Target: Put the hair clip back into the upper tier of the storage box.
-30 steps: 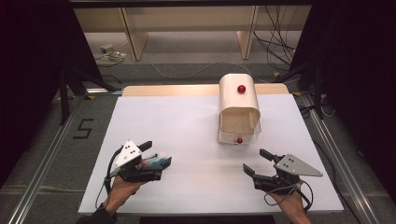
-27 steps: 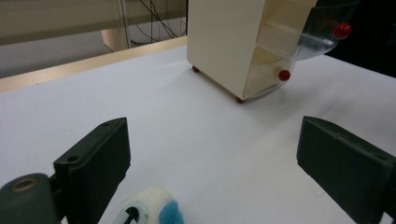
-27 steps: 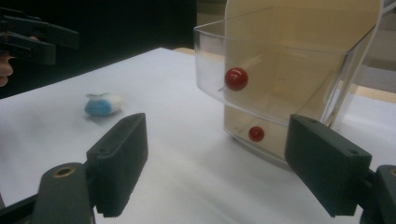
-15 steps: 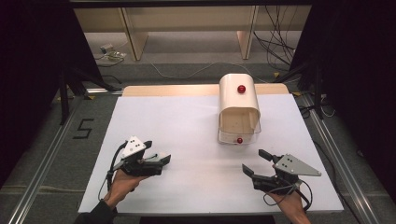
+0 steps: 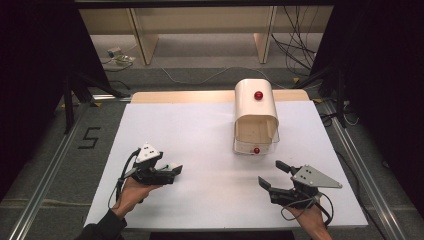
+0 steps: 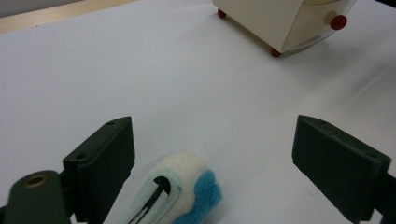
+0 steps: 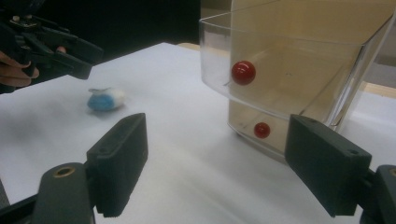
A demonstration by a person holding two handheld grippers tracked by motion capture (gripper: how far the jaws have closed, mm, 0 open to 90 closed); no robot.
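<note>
The left gripper [image 6: 212, 154] has just been closing, but its jaws stand wide and clear of the roller [image 6: 187, 193] between them. The roller, a fluffy white-and-blue cylinder on a pale handle, lies on the white table [image 5: 200, 135] pointing away (toward the breadbox [image 5: 256, 120]). The right gripper [image 5: 272, 175] is open and empty.

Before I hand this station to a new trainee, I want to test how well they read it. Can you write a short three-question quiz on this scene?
1. True or false: the left gripper is clamped on the blue-and-white fuzzy piece.
2. The knobs on the cream box are: A green, B red, C black.
3. Fill in: the right gripper holds ____.

Key: 1 false, the piece lies between open jaws that have just been closing; 2 B; 3 nothing.
</note>
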